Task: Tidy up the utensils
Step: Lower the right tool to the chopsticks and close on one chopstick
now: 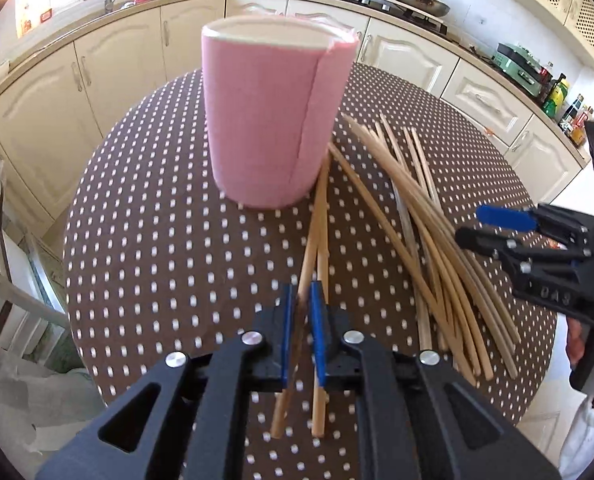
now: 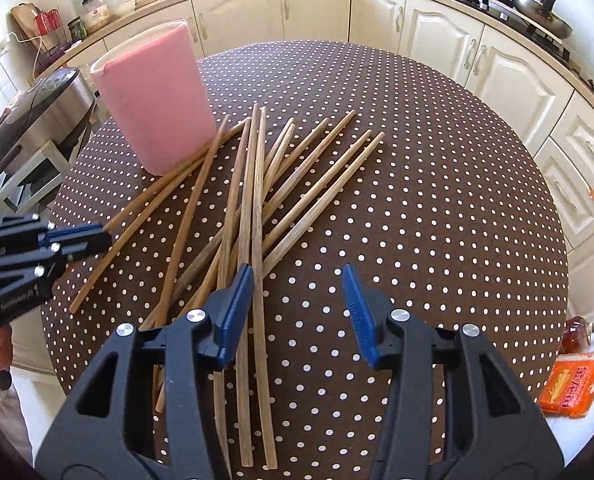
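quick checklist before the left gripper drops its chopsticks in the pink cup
1. Left gripper shut on a pair of chopsticks: ok.
2. Pink cup upright on the table: ok.
3. Held tips above the cup rim: not ok, they sit beside its base.
4. Cup inside free: cannot tell.
5. Right gripper open, holding nothing, away from the cup: ok.
6. Loose chopsticks left to collect: ok.

Holder (image 2: pixel 153 100) on table (image 2: pixel 417 200), chopsticks (image 2: pixel 257 200) scattered on table beside its right.
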`<state>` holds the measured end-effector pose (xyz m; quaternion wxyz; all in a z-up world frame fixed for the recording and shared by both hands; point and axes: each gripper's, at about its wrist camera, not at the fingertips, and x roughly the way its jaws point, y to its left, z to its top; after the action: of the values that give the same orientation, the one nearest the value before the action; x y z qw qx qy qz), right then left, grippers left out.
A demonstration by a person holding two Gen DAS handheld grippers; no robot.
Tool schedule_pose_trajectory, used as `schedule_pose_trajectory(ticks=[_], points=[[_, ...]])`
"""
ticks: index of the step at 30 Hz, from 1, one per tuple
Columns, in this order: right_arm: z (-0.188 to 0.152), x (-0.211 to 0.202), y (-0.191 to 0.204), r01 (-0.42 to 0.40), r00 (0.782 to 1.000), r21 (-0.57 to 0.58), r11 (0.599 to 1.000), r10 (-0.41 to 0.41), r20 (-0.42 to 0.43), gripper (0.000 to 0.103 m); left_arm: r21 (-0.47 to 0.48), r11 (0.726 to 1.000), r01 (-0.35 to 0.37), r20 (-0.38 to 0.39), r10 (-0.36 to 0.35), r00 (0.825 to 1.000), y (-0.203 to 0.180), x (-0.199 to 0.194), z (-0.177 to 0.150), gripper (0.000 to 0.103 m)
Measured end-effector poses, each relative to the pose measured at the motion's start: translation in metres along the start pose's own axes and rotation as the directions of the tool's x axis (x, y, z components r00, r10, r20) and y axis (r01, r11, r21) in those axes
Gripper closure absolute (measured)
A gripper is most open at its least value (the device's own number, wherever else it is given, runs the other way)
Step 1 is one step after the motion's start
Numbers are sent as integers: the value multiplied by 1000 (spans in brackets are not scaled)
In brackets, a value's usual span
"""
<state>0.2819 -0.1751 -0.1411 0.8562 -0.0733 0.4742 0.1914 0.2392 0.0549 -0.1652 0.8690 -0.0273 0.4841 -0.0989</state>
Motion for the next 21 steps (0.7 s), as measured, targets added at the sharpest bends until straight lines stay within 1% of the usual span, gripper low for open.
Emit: schedule_pose_trajectory(ticks=[2,4,6,8,15,18,21], points=[[3,1,-1,-1,1000,-1,1000,1,-10,57,15,1000,-16,-14,16,1000,-5,8,13,92],[6,4,-2,-4,1000,-4,1000,3,-20,57,27,999,-29,-23,30,999,-8,14,22,86],[8,5,-1,0,1000,-11,1000,0,-23,57,39,998,-53,-28,54,998,-11,19,31,84],[11,6,1,0,999,-23,1000,-1,-32,57,53,996,-77,-35,78,996,-15,24,39,83],[25,9,8,16,999,-59,998,-19,-49,57,75,992,-97,-35,100,994,-27,38,62,83],[35,14,9,-2,997,-61,998,-2,-71,57,69,993,-92,-42,95,995,-25,40,65,83],[47,20,6,-16,995,-52,999,11,-97,57,85,992,-98,-43,102,994,-26,42,68,85]])
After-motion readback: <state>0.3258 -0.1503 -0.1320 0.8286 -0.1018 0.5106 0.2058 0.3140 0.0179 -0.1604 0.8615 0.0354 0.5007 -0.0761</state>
